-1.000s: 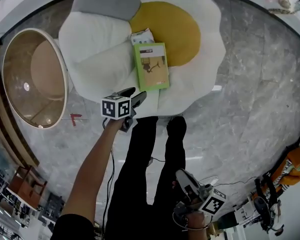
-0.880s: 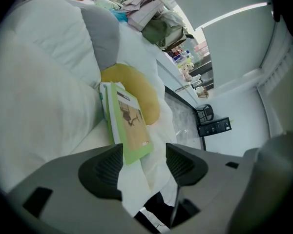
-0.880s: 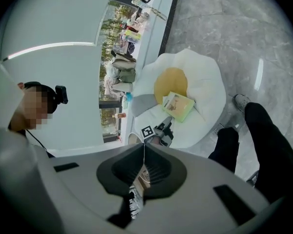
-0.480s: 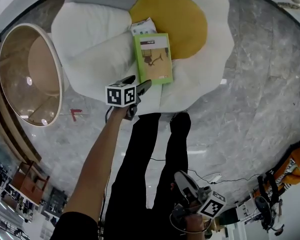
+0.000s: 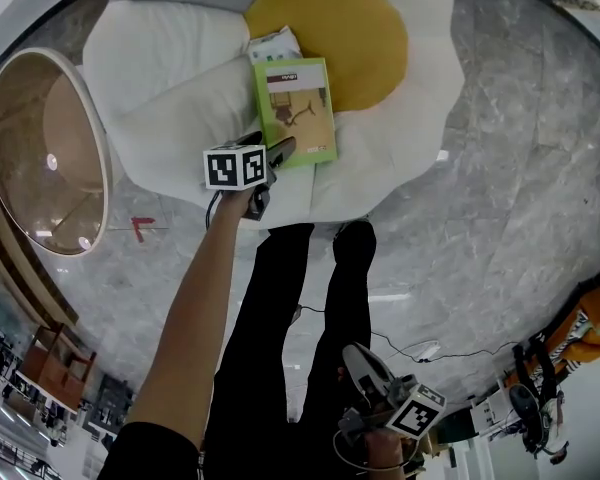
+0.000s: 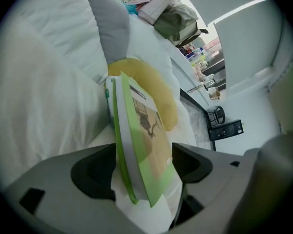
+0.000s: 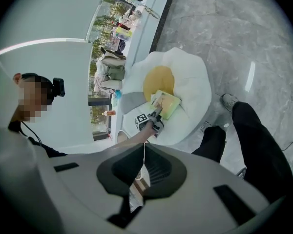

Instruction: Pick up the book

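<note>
In the head view, the book [image 5: 296, 110] lay on the egg-shaped cushion [image 5: 170, 78], with the left gripper [image 5: 271, 150] at its near edge. In the left gripper view, the jaws stood apart around that edge; sliding deeper before closing would likely grip better. In the right gripper view, the right gripper [image 7: 141, 179] had its jaws together, empty, well apart from the book.

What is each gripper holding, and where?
Nothing yet. The left gripper, jaws open, straddles the book at its near corner; the right gripper is shut, empty.
</note>
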Available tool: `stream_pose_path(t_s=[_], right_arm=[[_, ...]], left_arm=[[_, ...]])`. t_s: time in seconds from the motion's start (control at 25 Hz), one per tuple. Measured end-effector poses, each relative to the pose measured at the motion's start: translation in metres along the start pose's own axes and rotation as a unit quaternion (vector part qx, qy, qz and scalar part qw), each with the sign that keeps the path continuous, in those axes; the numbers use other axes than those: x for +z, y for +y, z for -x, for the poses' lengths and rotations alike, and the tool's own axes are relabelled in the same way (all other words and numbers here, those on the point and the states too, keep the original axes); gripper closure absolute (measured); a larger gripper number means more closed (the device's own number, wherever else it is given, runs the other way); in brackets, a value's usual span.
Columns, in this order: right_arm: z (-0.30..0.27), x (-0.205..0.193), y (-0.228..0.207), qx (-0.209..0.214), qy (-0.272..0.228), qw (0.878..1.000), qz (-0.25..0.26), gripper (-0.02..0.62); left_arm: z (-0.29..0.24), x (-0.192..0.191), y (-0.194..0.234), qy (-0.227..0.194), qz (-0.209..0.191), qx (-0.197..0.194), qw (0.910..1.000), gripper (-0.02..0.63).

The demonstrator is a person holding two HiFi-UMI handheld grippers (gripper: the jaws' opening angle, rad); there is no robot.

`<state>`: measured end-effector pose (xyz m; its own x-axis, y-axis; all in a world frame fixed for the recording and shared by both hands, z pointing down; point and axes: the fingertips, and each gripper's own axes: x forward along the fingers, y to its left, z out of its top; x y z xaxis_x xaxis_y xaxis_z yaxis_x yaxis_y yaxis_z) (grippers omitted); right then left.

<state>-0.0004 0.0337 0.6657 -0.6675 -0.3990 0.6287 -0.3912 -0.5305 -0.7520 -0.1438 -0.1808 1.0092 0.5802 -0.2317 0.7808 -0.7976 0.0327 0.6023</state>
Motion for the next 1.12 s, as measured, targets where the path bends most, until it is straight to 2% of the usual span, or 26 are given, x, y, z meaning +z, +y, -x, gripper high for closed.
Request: stream_pose_path(t_s=[0.36, 0.6, 0.72, 1.12], right_arm=[[-0.003, 0.001, -0.004, 0.001, 0.004, 1.000, 0.000, 0.577], [0.004, 0.003, -0.010, -0.002, -0.003, 1.000, -0.001, 0.577], [0.004, 0.000, -0.013, -0.005, -0.004, 1.000, -0.003, 0.577], [0.001, -0.007, -0.017, -0.013, 0.007, 1.000, -0.006, 0.577]], left_arm=[[-0.013, 0.008, 0.005, 0.010, 0.000, 0.003, 0.9999, 0.253], [-0.016, 0.004, 0.010, 0.034, -0.007, 0.027, 0.9990, 0.258], [-0.015, 0.005, 0.014, 0.033, -0.012, 0.044, 0.9984, 0.321], [-0.007, 0.005, 0.009, 0.026, 0.007, 0.032, 0.9991, 0.368]])
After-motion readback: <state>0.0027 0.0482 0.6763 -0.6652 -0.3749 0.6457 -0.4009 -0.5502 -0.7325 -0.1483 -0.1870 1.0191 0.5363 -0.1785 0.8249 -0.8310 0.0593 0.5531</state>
